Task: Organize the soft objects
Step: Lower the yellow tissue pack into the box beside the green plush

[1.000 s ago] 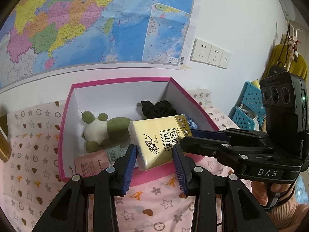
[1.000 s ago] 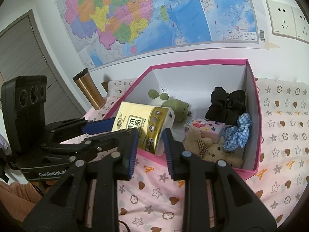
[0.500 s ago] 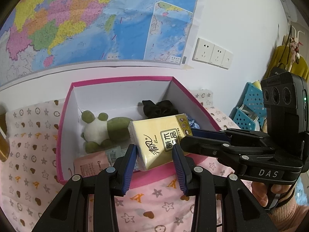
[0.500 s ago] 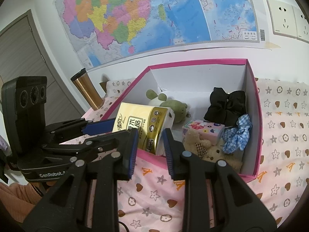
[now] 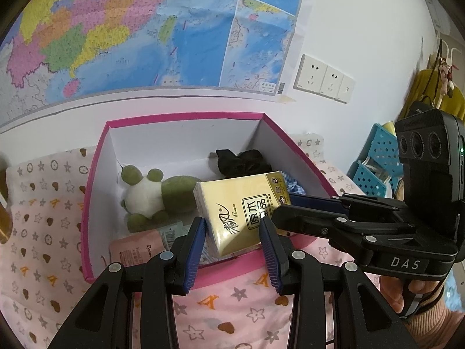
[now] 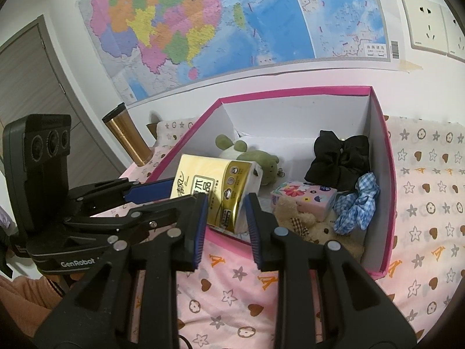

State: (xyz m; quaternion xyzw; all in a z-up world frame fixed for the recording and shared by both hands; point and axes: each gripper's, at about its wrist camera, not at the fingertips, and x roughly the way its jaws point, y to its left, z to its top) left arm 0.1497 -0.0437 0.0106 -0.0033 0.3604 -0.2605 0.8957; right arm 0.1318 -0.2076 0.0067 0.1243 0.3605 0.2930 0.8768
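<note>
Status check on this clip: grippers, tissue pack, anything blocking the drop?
Left gripper and right gripper both shut on yellow tissue pack. Pack held over near edge of pink box. Green plush and pink pack lie beneath.

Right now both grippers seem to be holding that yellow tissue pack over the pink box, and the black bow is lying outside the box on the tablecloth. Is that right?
Not quite. The black bow lies inside the pink box, near its back corner, as the right wrist view shows. The rest holds: the left gripper and right gripper both close on the yellow tissue pack over the box.
</note>
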